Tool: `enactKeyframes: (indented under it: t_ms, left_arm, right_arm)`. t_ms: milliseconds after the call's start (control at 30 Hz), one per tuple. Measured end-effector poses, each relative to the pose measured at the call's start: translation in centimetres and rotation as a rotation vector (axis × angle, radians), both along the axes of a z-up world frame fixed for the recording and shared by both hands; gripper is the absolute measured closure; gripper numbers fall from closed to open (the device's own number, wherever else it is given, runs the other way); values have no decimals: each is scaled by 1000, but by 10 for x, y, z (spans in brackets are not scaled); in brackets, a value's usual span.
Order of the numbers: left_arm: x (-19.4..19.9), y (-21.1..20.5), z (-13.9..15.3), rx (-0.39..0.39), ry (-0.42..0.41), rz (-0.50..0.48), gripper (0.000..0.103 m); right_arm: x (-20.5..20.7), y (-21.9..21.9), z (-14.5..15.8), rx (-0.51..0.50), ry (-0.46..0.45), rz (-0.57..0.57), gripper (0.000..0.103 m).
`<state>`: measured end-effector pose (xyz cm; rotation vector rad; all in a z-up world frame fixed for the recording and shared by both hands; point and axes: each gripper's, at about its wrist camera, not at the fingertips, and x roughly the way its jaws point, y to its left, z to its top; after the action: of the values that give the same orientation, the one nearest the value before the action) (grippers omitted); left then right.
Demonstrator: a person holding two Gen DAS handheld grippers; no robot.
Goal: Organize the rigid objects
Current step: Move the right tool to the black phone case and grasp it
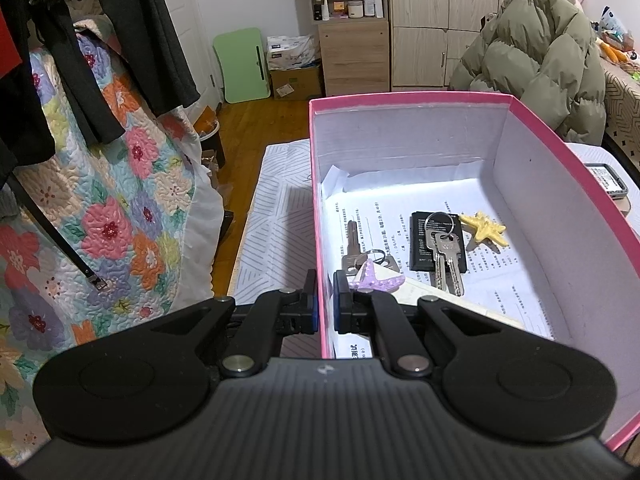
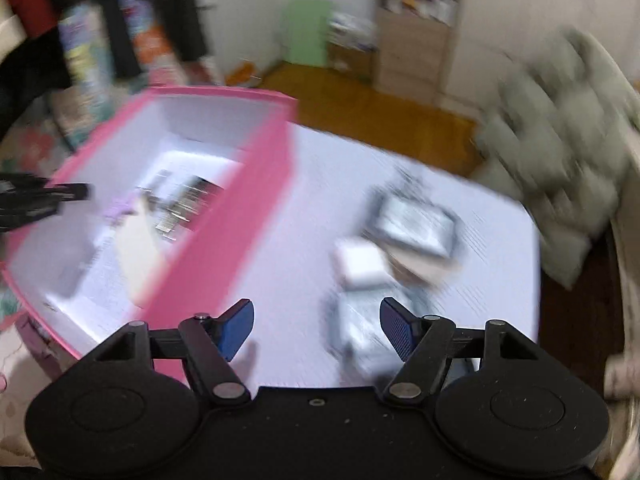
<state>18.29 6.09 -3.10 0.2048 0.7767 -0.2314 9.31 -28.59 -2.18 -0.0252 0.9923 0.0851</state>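
Gripping the thin side wall of the pink cardboard box, the left gripper has its blue pads clamped on it. Inside, on printed paper, lie two ridged starfish shapes, one purple and one yellow, a flat black rectangular card, a single metal key and a ringed bunch of keys. The right gripper hangs with jaws apart and nothing between them over the striped white table, where blurred grey items lie.

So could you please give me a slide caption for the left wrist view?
Left tool clamped on the wall of a pink box holding keys, two starfish and a black card.
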Motion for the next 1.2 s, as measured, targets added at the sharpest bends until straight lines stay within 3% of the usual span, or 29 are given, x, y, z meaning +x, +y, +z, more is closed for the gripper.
enactKeyframes:
  t_ms: [233, 433, 500, 600, 800, 1000, 1200]
  left_arm:
    - [1, 2, 0, -14, 3, -1, 98]
    - [1, 2, -1, 9, -1, -5, 98]
    - [1, 2, 0, 10, 0, -3, 98]
    - [1, 2, 0, 15, -2, -4, 98]
    - [1, 3, -1, 23, -1, -7, 98]
    - [-1, -1, -1, 14, 1, -9, 98]
    - [-2, -1, -1, 5, 3, -10, 98]
  right_arm:
    - [-24, -76, -47, 154, 151, -244, 29]
    - [-29, -88, -78, 273, 168, -339, 28]
    - [-22, -86, -85, 297, 166, -353, 22]
    - [-14, -82, -87, 258, 141, -367, 15]
    - [5, -62, -97, 6, 91, -326, 10]
    - [-8, -66, -87, 12, 77, -270, 21]
    - [-8, -72, -94, 19, 78, -273, 20]
